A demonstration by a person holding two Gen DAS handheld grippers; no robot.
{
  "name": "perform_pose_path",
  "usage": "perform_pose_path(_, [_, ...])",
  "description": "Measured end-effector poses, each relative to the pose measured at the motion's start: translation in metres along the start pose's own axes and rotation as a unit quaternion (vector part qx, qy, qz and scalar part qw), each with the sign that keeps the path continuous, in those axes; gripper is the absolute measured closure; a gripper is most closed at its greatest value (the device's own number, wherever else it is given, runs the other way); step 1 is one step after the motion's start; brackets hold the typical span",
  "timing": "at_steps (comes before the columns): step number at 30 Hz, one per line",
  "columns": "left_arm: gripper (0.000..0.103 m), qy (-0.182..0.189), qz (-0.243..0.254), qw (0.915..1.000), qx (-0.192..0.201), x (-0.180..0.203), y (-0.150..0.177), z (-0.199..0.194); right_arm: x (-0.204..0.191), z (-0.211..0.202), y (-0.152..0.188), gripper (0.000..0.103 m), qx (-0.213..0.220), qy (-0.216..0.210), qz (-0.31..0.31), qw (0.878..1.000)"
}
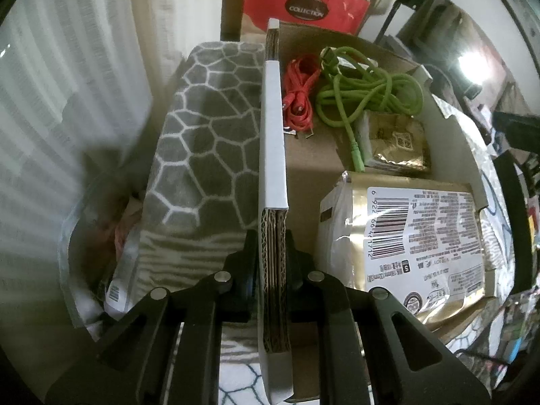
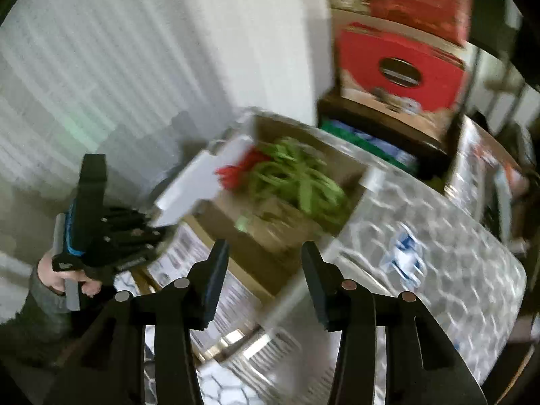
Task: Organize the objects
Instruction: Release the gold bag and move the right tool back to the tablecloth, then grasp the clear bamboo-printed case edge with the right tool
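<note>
My left gripper (image 1: pixel 272 236) is shut on the near wall of a cardboard box (image 1: pixel 273 175), a white-faced flap edge. Inside the box lie a red cable (image 1: pixel 300 94), a green cable (image 1: pixel 368 91), a small gold packet (image 1: pixel 398 141) and a large gold bag with a barcode (image 1: pixel 411 243). My right gripper (image 2: pixel 265 253) is open and empty, above the box's front. In the blurred right wrist view the box (image 2: pixel 236 249), the red cable (image 2: pixel 239 168), the green cable (image 2: pixel 300 179) and my left gripper (image 2: pixel 148 229) on the box flap show.
The box sits on a grey blanket with a white honeycomb pattern (image 1: pixel 209 128), also in the right wrist view (image 2: pixel 438 236). A red bag marked COLLECTION (image 1: pixel 303 3) stands behind. A white curtain (image 1: pixel 67 101) hangs at the left. Clutter lies at the right.
</note>
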State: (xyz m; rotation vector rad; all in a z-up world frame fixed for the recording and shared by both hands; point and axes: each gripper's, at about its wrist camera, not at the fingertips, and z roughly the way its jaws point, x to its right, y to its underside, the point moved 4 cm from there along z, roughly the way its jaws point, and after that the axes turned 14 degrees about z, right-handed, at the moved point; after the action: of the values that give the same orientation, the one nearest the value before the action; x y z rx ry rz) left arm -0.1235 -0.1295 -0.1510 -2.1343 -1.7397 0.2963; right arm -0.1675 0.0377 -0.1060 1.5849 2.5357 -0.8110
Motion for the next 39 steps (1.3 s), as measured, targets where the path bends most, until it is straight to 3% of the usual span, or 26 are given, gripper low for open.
perform_pose_path(7, [0.091, -0.016, 0.027, 0.9995, 0.007, 0.007, 0.008, -0.005, 0.076, -0.049, 0.03, 0.055, 0.03, 0.063, 0.071, 0.995])
perform_pose_path(12, [0.091, -0.018, 0.032, 0.9993, 0.008, 0.006, 0.007, -0.003, 0.143, -0.079, 0.064, 0.053, 0.043, 0.129, 0.127, 0.983])
perform_pose_path(19, [0.091, -0.021, 0.041, 0.9989, 0.011, 0.008, 0.004, -0.004, 0.202, -0.077, 0.106, 0.049, 0.034, 0.18, 0.182, 0.966])
perform_pose_path(22, [0.091, -0.025, 0.045, 0.9986, 0.01, 0.011, 0.003, -0.004, 0.203, -0.068, 0.113, 0.049, 0.031, 0.15, 0.198, 0.968])
perform_pose_path(31, [0.091, -0.024, 0.039, 0.9989, 0.008, 0.01, 0.003, -0.005, 0.148, -0.018, 0.09, 0.05, 0.022, 0.052, 0.196, 0.979])
perform_pose_path(35, [0.091, -0.023, 0.037, 0.999, 0.008, 0.01, 0.004, -0.005, 0.141, 0.005, 0.087, 0.065, 0.009, 0.01, 0.225, 0.974])
perform_pose_path(39, [0.091, -0.022, 0.036, 0.9991, 0.009, 0.009, 0.004, -0.005, 0.139, 0.015, 0.085, 0.068, 0.007, -0.01, 0.241, 0.97])
